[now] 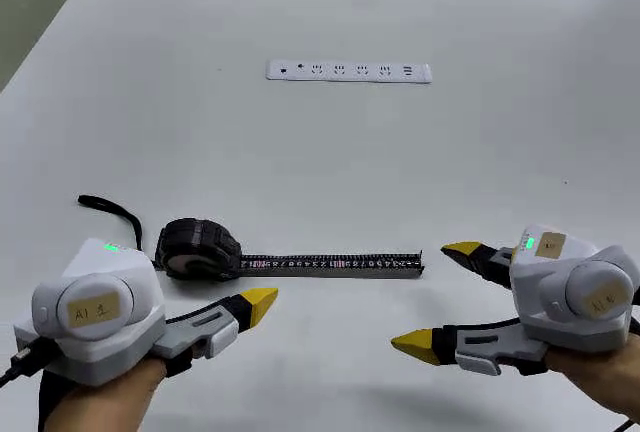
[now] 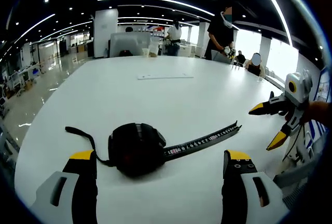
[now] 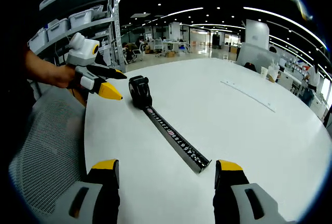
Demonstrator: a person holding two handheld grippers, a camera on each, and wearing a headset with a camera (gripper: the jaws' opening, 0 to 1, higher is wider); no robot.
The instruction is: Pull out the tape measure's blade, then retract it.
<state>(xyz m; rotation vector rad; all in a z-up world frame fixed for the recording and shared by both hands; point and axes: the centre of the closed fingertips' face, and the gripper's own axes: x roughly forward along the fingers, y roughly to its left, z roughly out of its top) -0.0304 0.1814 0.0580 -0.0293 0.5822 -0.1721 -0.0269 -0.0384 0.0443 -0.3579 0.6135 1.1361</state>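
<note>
The left tool stands wide open and holds nothing. Just ahead of its jaws, slightly toward its left jaw, the tape measure's black case lies on its side on the white table. The right tool is just as wide and empty. The blade's hook end lies just ahead of it, between the lines of its jaws without touching either.

The blade lies flat, running straight from the case to that hook, so retracting looks like the step in hand. To do it well, the left tool should close squarely on the case and pin it. The right tool should then pinch the blade near the hook and feed it back slowly, so it does not whip.

The case's lock or brake cannot be made out, nor how the blade stays out. The left tool's far jaw is hidden in the head view. A strap trails beyond the case.
</note>
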